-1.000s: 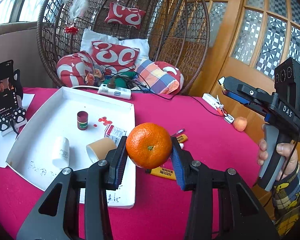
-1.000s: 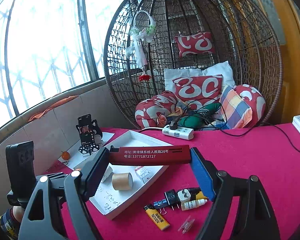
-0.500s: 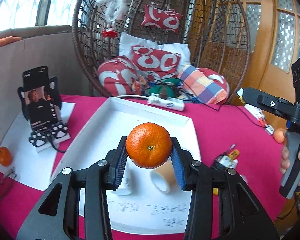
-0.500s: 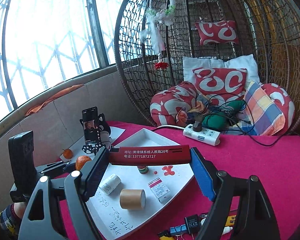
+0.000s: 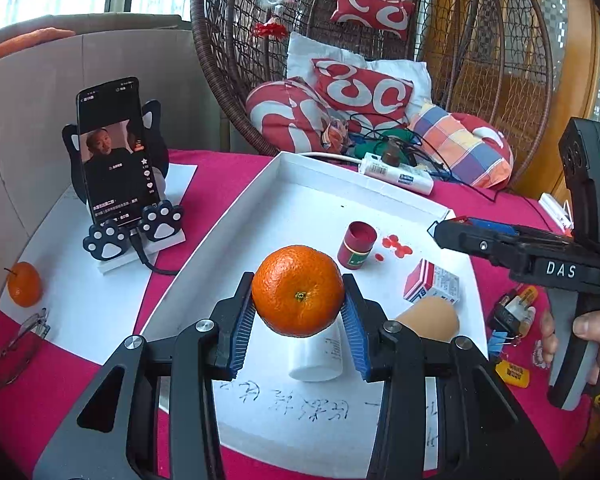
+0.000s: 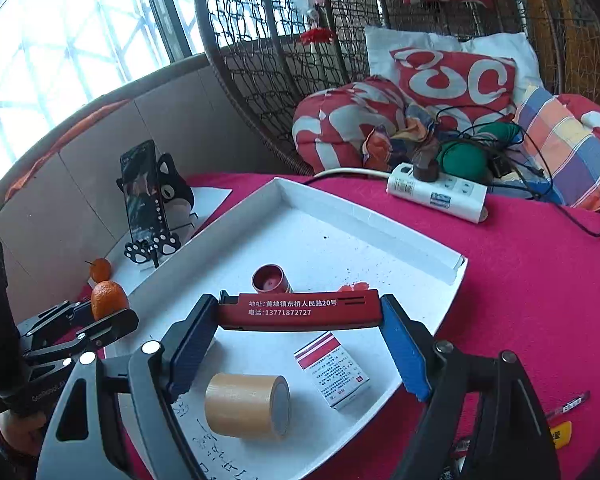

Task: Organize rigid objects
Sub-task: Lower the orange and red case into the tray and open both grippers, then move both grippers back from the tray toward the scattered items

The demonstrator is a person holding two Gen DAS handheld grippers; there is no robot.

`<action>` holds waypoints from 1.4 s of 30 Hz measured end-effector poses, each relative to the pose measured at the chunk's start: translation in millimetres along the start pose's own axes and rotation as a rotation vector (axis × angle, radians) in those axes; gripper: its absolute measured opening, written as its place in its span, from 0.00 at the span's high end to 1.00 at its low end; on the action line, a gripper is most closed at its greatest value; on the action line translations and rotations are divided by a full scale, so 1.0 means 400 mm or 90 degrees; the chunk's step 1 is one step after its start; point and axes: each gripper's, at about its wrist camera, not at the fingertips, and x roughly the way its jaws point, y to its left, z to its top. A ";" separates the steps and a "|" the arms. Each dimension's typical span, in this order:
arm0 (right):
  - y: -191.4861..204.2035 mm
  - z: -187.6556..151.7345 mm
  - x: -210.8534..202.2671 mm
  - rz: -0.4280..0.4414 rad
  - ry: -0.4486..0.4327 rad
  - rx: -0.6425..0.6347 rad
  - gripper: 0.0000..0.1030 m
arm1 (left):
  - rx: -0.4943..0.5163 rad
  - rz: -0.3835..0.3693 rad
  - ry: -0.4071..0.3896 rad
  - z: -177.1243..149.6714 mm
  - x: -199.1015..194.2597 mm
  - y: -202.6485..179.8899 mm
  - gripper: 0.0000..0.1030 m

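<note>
Both loads hang above the white tray (image 5: 380,196) on the pink worktop (image 6: 540,280). The left gripper (image 5: 299,322) has its jaws clenched on an orange (image 5: 298,290); the right gripper (image 6: 300,344) grasps a red bar (image 6: 300,310) by its two ends, jaws spread wide.

Already in the tray: a red cap (image 6: 272,279), a carton (image 6: 332,368), a tape roll (image 6: 247,405) on its side and a white bottle (image 5: 320,354), the last directly under the orange.

Risks, as judged: the orange is round and held only at its flanks, so a release from height would likely send it rolling to the tray wall or knocking the bottle. The bar spans the jaws end to end; a slight tilt could let one end slip off its pad, dropping it on the cap or carton. Both grippers converge on one tray and could collide.

Legible writing: the bar carries white Chinese characters ending "20号" and the number "13771872727"; the right gripper's body reads "DAS"; handwriting on the tray floor is not readable.
</note>
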 end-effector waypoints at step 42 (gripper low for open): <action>-0.335 -0.228 -0.649 -0.147 -0.397 0.239 0.00 | 0.206 -0.253 0.044 -0.131 -0.074 -0.379 0.02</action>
